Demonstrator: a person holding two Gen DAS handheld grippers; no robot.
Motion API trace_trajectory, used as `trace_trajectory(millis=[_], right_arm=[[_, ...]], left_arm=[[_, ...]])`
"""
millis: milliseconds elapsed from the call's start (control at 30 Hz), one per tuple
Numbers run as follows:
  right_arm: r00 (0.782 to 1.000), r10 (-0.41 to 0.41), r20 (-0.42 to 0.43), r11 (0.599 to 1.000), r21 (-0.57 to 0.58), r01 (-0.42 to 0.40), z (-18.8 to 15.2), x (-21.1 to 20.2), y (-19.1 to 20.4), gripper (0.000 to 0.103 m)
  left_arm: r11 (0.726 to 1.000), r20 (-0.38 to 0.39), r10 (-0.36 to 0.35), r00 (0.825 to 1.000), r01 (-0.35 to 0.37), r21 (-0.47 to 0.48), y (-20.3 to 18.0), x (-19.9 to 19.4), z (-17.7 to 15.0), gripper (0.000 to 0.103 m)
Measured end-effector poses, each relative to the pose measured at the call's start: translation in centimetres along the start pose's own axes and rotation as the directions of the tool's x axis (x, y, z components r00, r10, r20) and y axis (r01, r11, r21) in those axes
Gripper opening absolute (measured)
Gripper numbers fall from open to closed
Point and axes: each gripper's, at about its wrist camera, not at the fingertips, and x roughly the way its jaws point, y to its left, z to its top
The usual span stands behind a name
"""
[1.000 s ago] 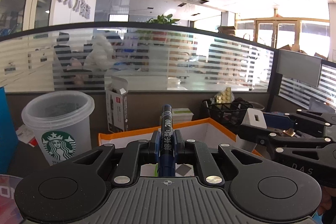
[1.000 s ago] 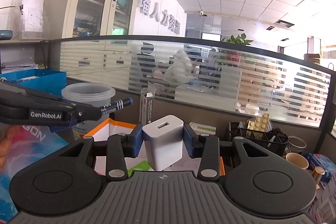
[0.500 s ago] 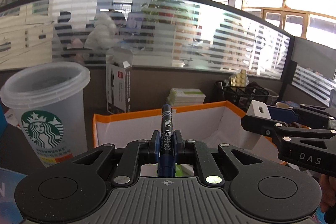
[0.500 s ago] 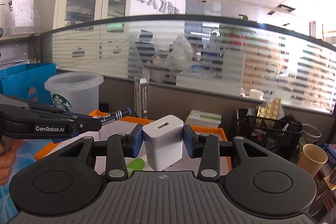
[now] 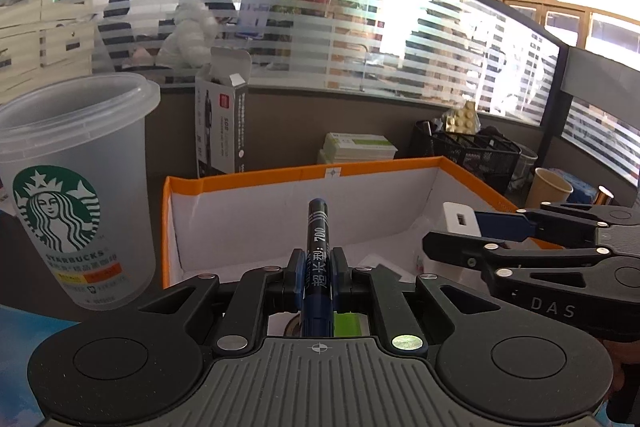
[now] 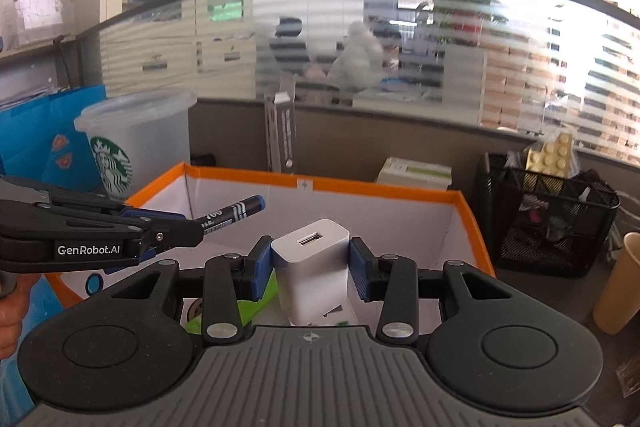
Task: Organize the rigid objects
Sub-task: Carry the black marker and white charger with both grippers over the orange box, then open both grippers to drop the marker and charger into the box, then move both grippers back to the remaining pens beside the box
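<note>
Left tongs [image 5: 317, 277]: clamped on blue marker [image 5: 317, 251], long axis pointing ahead over orange-rimmed box [image 5: 304, 174]. Right tongs [image 6: 311, 265]: clamped on white charger [image 6: 310, 267], above same box, just beside. Release point: below both, likely.

Your left gripper [image 5: 318, 277] is clamped tight, its blue pads [image 5: 297, 277] pinching a slim marker [image 5: 318, 259] that juts forward past the fingertips. Your right gripper [image 6: 311, 269] sits just beside it, angled slightly downward, jaws partly apart and pressed against both sides of a white charger block [image 6: 310, 267]. Part of your left hand [image 6: 10, 311] shows behind the left gripper's body
</note>
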Motion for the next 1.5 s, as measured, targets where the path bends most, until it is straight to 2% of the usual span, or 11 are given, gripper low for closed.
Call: trace_trajectory(millis=[567,867,1033,1233,1300,1433,1500], right_arm=[[0.989,0.007,-0.146,1.000,-0.002,-0.007,-0.3,2.9,-0.4,0.038],[0.990,0.005,-0.140,1.000,0.014,-0.003,-0.3,3.0,-0.6,0.038],[0.991,-0.001,-0.137,0.999,0.033,0.006,-0.9,3.6,-0.8,0.038],[0.996,-0.022,-0.083,0.999,0.042,0.025,-0.4,2.8,-1.0,0.041],[0.997,-0.029,-0.065,0.999,0.040,0.031,-0.1,2.0,-0.9,0.043],[0.999,-0.039,-0.034,0.999,0.031,0.040,0.3,0.3,-0.6,0.044],[0.999,-0.047,-0.021,0.999,0.026,0.047,0.4,-0.7,-0.4,0.045]], left_arm=[[1.000,-0.060,0.000,0.998,0.000,0.009,-0.1,1.2,-0.7,0.011],[1.000,-0.074,-0.011,0.997,0.011,0.000,-0.1,1.5,-1.2,0.011],[1.000,-0.051,-0.023,0.998,0.022,-0.020,0.1,0.9,-1.3,0.011],[0.998,-0.019,-0.034,0.999,0.033,-0.046,0.0,-0.5,-1.1,0.015],[0.998,-0.004,-0.038,0.999,0.038,-0.051,-0.2,-1.2,-1.1,0.020],[0.998,0.031,-0.038,0.999,0.040,-0.047,-0.9,-2.8,-0.9,0.044],[0.999,0.049,-0.027,0.998,0.029,-0.041,-1.2,-3.8,-1.0,0.050]])
